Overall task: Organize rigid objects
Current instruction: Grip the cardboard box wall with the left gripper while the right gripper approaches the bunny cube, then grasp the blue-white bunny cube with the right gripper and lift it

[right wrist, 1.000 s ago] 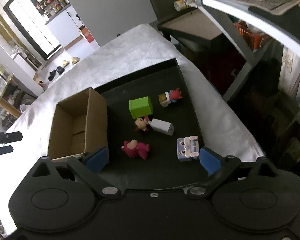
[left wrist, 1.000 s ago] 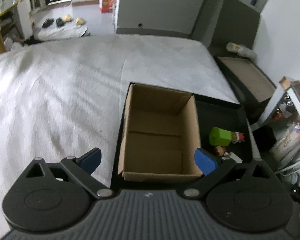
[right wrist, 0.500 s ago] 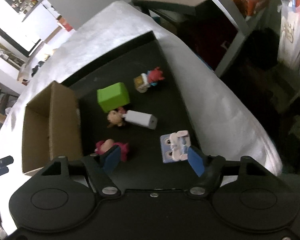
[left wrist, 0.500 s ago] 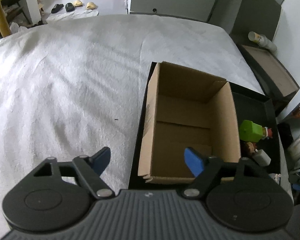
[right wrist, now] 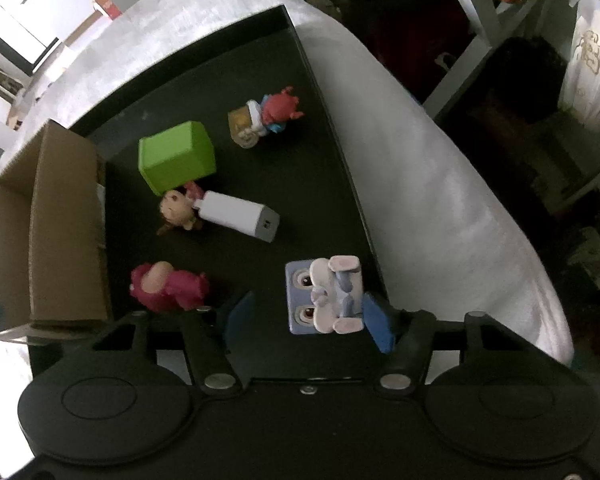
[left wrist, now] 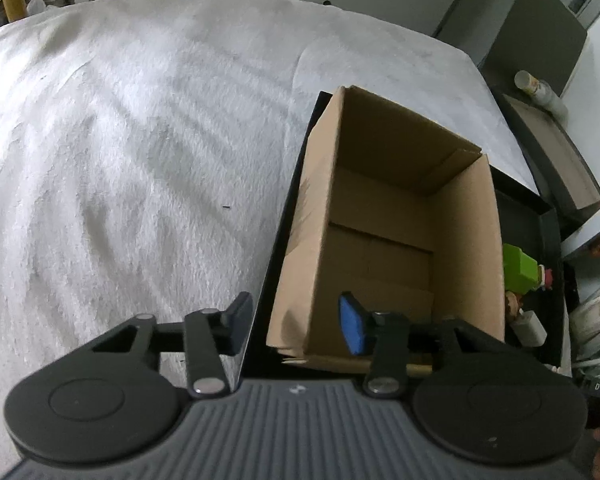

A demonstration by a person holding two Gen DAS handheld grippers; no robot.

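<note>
Having dropped closer to the black tray [right wrist: 324,92], the right gripper [right wrist: 306,314] is closing half-narrowed around the bunny block [right wrist: 324,294], lying crosswise between its pads [right wrist: 376,322], not yet pinched.

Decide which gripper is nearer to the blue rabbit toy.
Right. The right gripper straddles the blue rabbit toy, jaws closing around it. The left gripper is over at the cardboard box, closing on its near wall.
</note>
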